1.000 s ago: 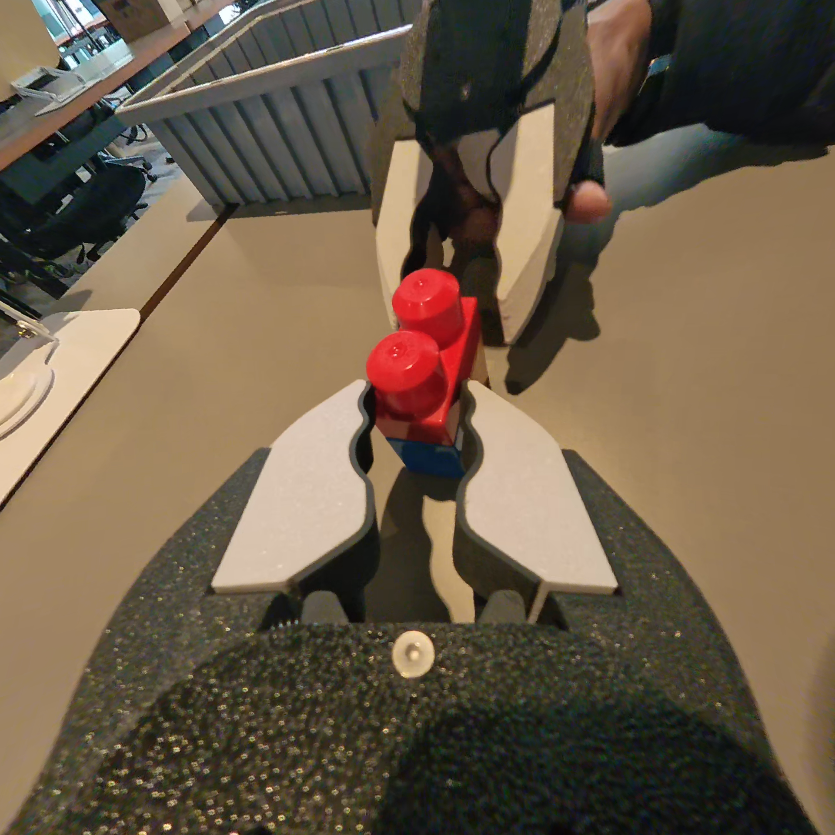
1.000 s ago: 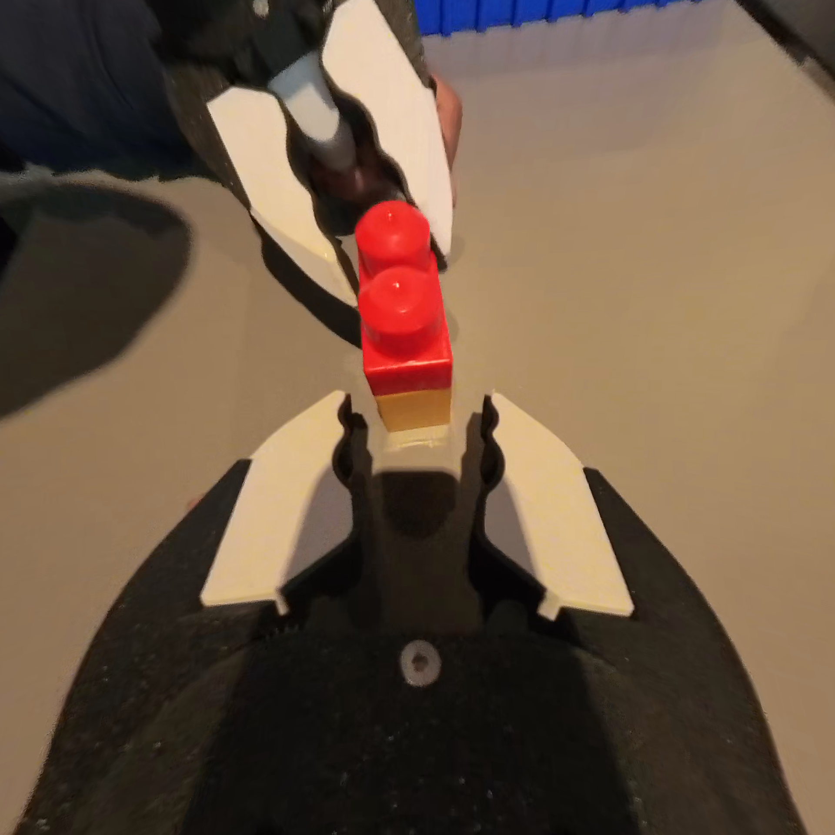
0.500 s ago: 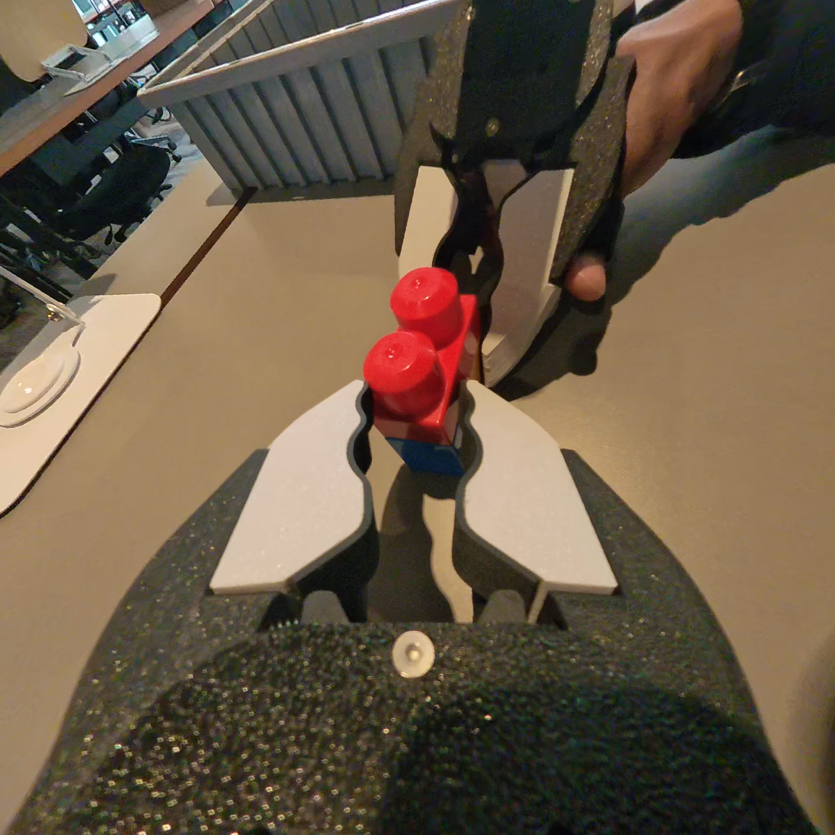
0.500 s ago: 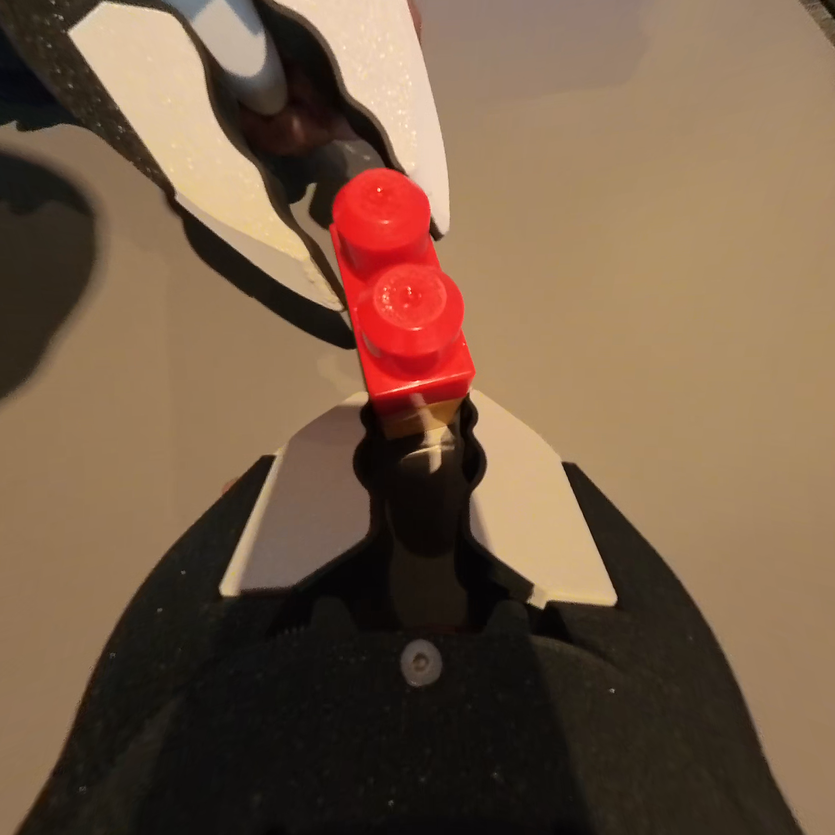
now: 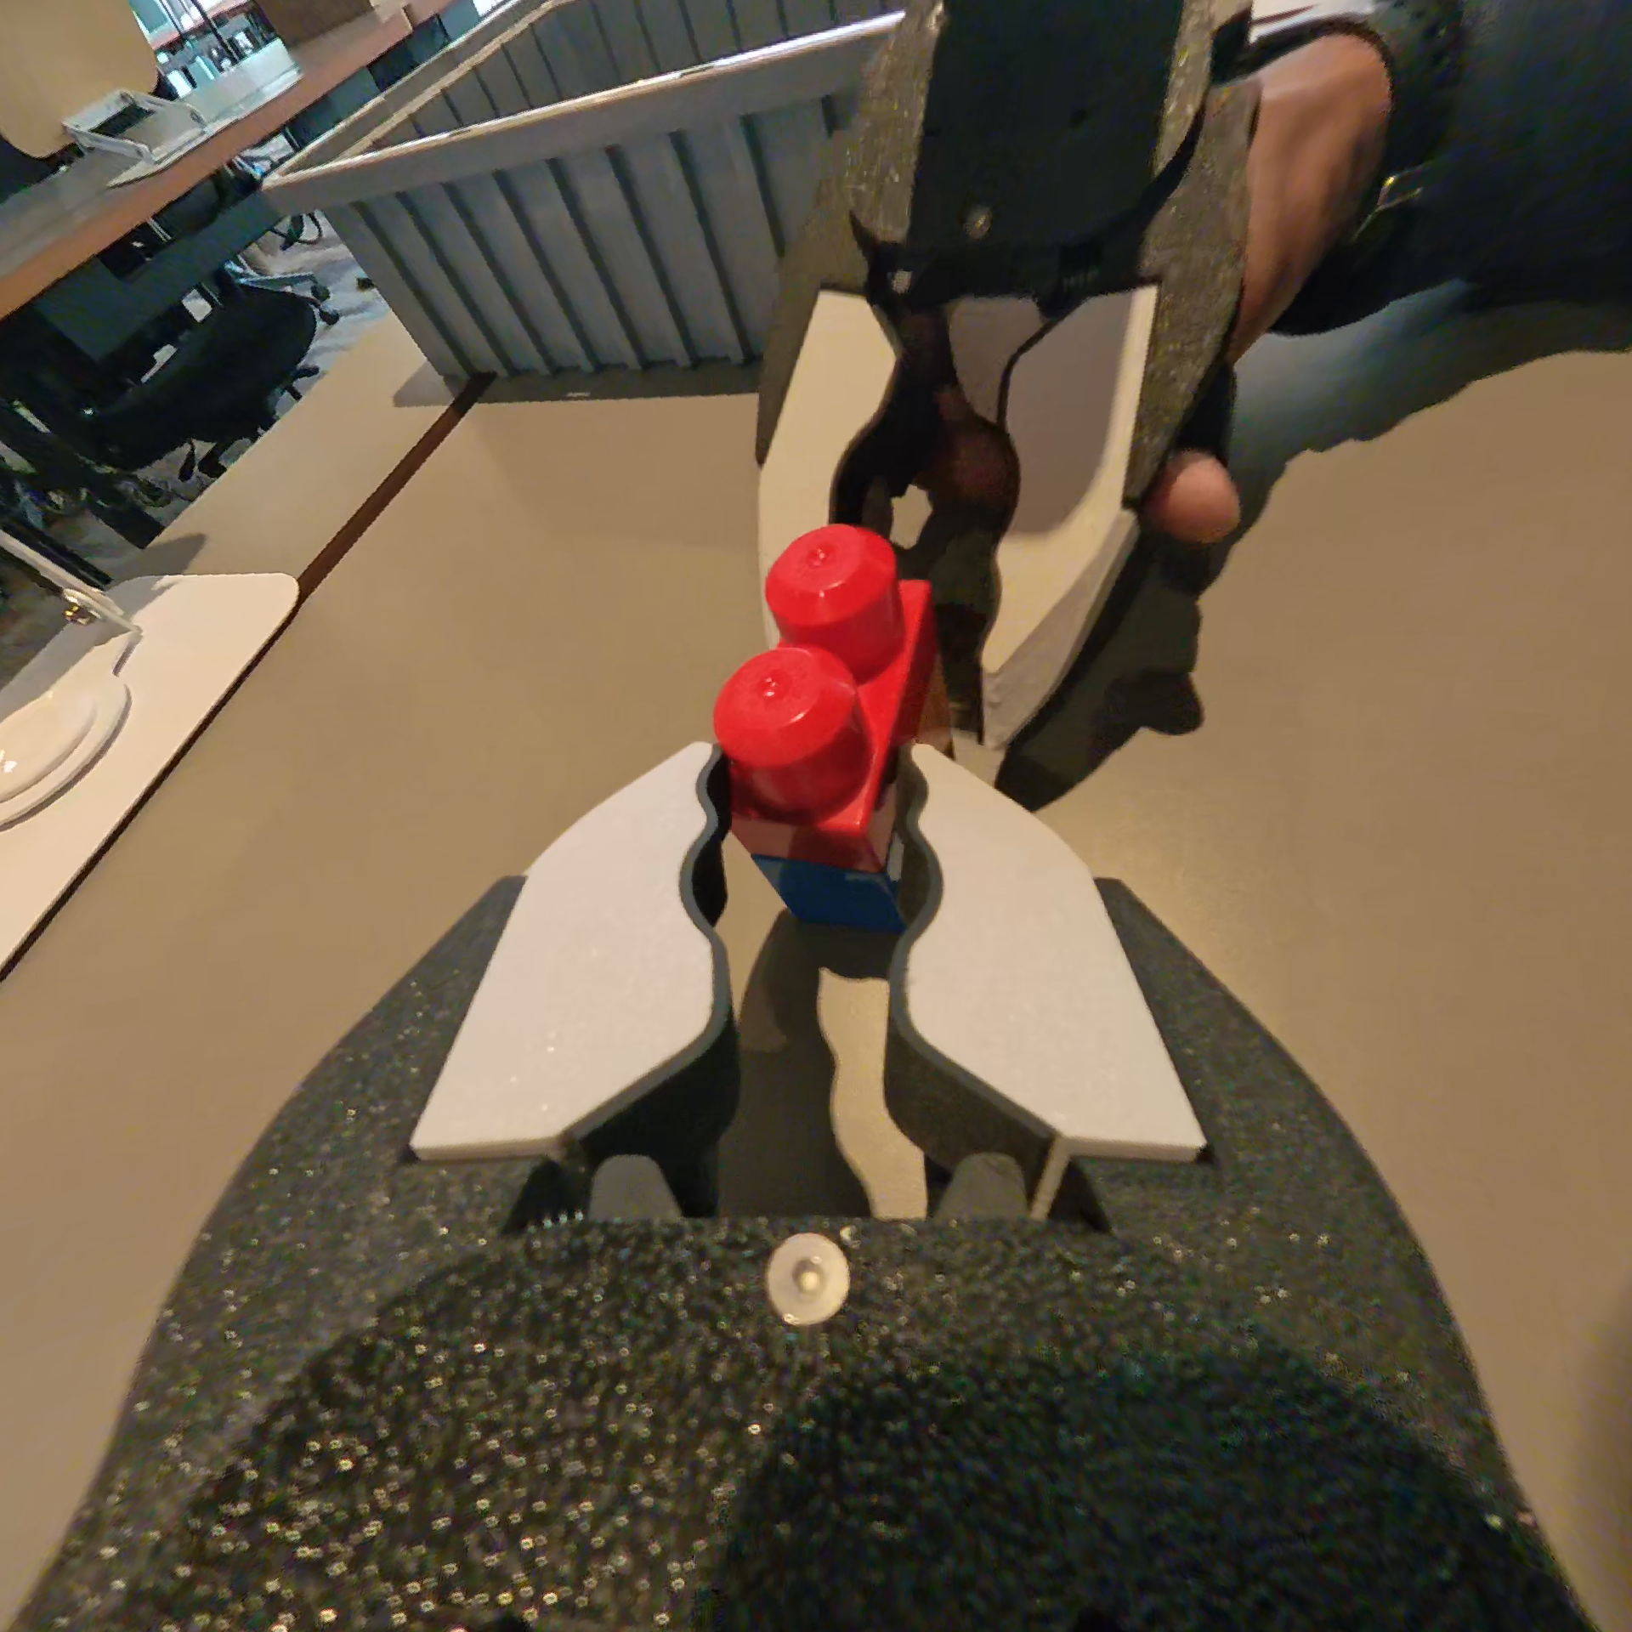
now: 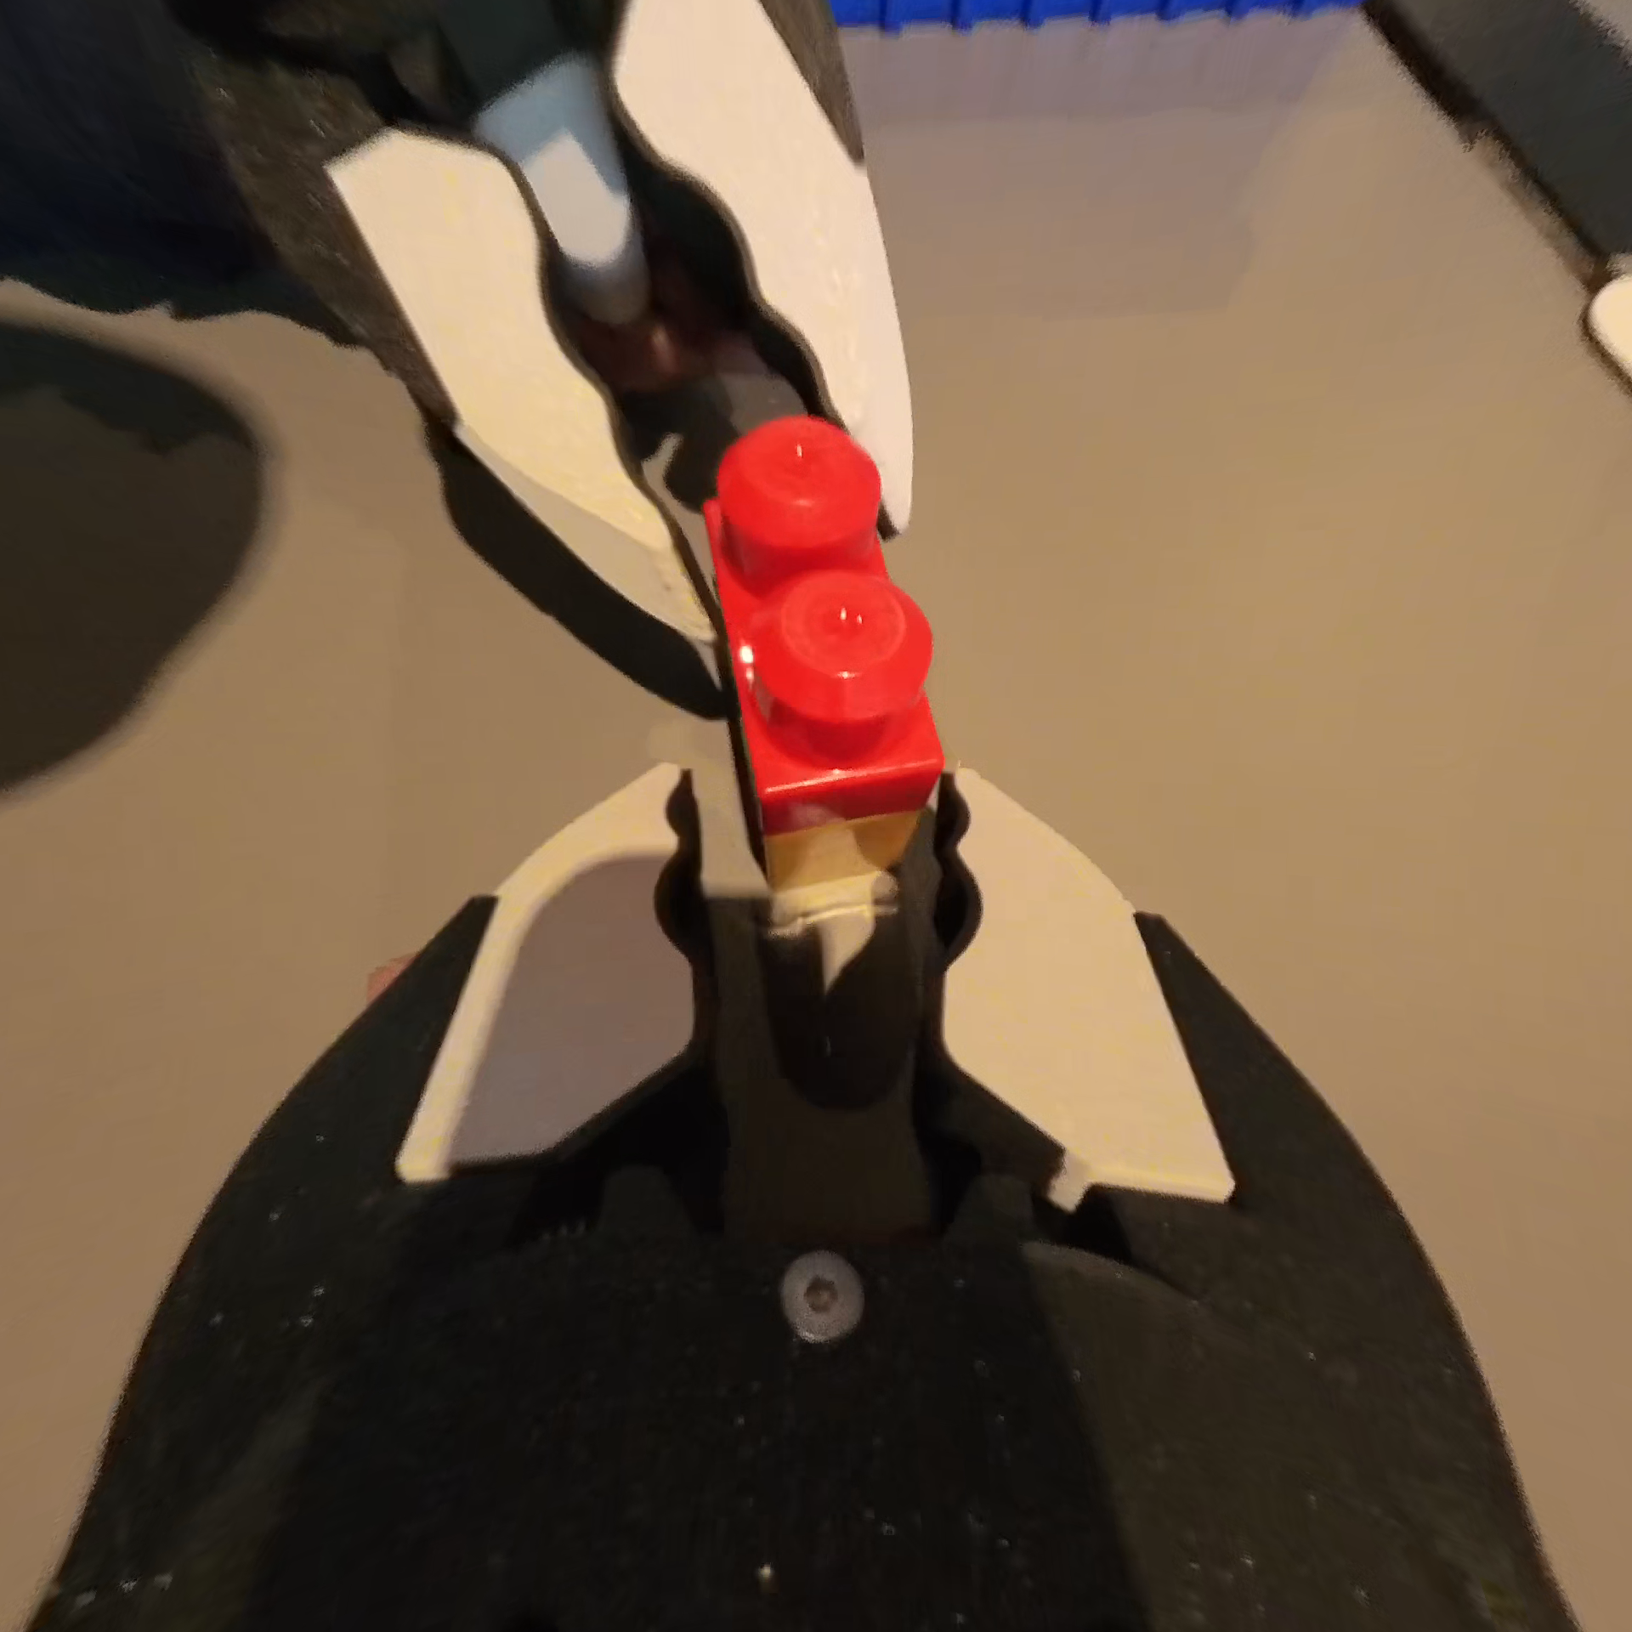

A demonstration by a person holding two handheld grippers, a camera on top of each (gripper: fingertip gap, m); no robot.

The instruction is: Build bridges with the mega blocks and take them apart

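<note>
A red two-stud block (image 5: 830, 671) bridges a blue block (image 5: 839, 892) at my left end and a yellow block (image 6: 830, 848) at my right end, on the beige table. My left gripper (image 5: 812, 768) is shut on the red block just above the blue one. My right gripper (image 6: 817, 777) is open around the yellow end; its right finger is close against the block and the left one stands apart. The right wrist view is blurred. The red block (image 6: 821, 653) looks slightly tilted there. Each gripper's fingers show in the other view (image 5: 1060, 565) (image 6: 494, 371).
A grey slatted crate (image 5: 574, 247) stands at the back left of the table. A white flat board (image 5: 132, 671) lies off the left edge. A blue slatted crate (image 6: 1060, 9) sits at the far edge. A person's hand (image 5: 1307, 159) holds the right gripper. Left and right tips are no more than a few centimetres apart.
The right gripper came in, shut around the yellow end half a second ago, and now stands open again, a little farther back. The left gripper has kept its grip.
</note>
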